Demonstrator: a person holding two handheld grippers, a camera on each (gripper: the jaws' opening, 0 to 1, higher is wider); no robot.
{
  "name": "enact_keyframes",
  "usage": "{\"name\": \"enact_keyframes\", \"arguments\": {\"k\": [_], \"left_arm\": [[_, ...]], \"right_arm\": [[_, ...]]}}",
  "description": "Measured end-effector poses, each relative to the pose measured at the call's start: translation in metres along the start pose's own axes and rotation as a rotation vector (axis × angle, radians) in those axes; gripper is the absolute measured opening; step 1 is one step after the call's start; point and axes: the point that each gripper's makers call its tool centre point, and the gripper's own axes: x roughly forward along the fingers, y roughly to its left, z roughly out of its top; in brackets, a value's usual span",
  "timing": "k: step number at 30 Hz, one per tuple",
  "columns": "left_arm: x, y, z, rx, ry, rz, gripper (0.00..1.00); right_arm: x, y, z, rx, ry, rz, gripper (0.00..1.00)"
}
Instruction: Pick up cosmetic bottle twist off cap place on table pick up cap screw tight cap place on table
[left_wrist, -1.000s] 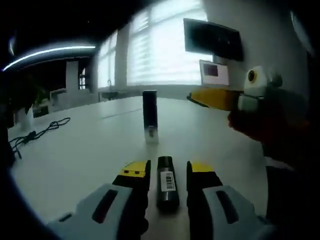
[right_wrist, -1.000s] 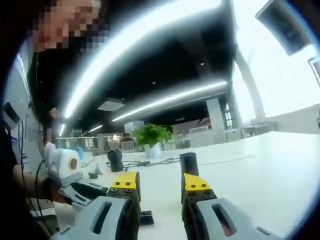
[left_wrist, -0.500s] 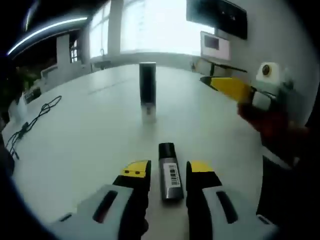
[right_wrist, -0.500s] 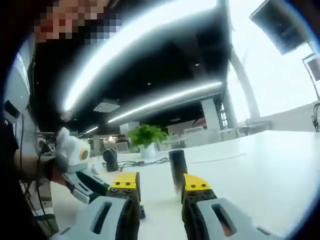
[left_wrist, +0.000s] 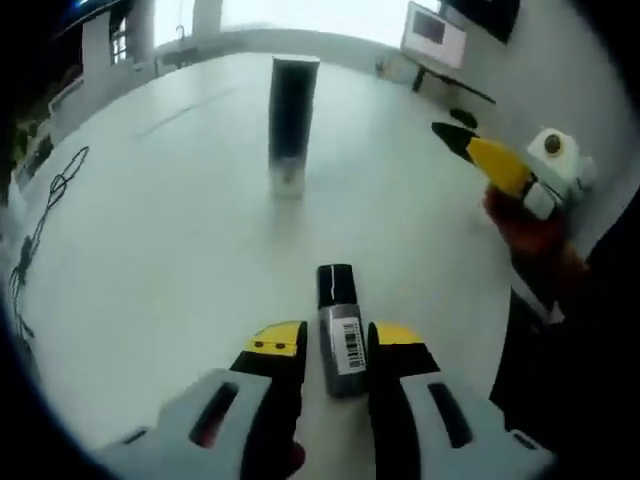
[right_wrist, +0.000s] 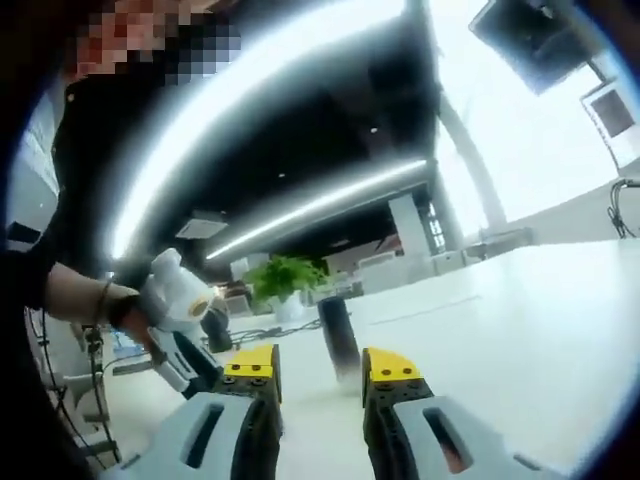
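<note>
Left gripper jaws apart, now tilted down over lying cap, not gripping. Bottle upright beyond. Right gripper jaws apart, empty.

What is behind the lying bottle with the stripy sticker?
Behind the lying bottle, farther along the white table, stands a tall dark bottle, upright and apart from it. The table right behind that tall one is hidden.

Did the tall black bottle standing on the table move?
No. The bottle stands at the same spot on the table; the view shifted because the camera tilted downward.
</note>
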Motion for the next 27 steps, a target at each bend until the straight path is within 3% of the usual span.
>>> {"name": "enact_keyframes", "arguments": {"k": [6, 9, 16, 21, 24, 25, 27], "left_arm": [[0.007, -0.010, -0.005, 0.018, 0.114, -0.017, 0.15], [0.011, -0.011, -0.003, 0.011, 0.135, -0.015, 0.13], [0.013, -0.007, -0.003, 0.108, 0.222, 0.017, 0.09], [0.013, -0.008, -0.004, 0.120, 0.238, 0.026, 0.09], [0.013, -0.007, -0.004, 0.088, 0.244, 0.031, 0.08], [0.012, -0.007, -0.004, 0.086, 0.239, 0.030, 0.08], [0.014, -0.007, 0.002, 0.098, 0.164, 0.023, 0.07]], "right_arm": [[-0.010, -0.017, 0.005, 0.007, -0.011, -0.026, 0.25], [-0.014, -0.019, 0.005, 0.013, -0.018, -0.031, 0.25], [-0.019, -0.023, 0.002, 0.036, -0.026, -0.041, 0.25], [-0.020, -0.025, 0.003, 0.040, -0.032, -0.041, 0.25], [-0.020, -0.026, 0.002, 0.031, -0.029, -0.044, 0.25], [-0.020, -0.027, 0.003, 0.025, -0.032, -0.047, 0.25], [-0.020, -0.029, 0.003, 0.026, -0.034, -0.057, 0.23]]}}
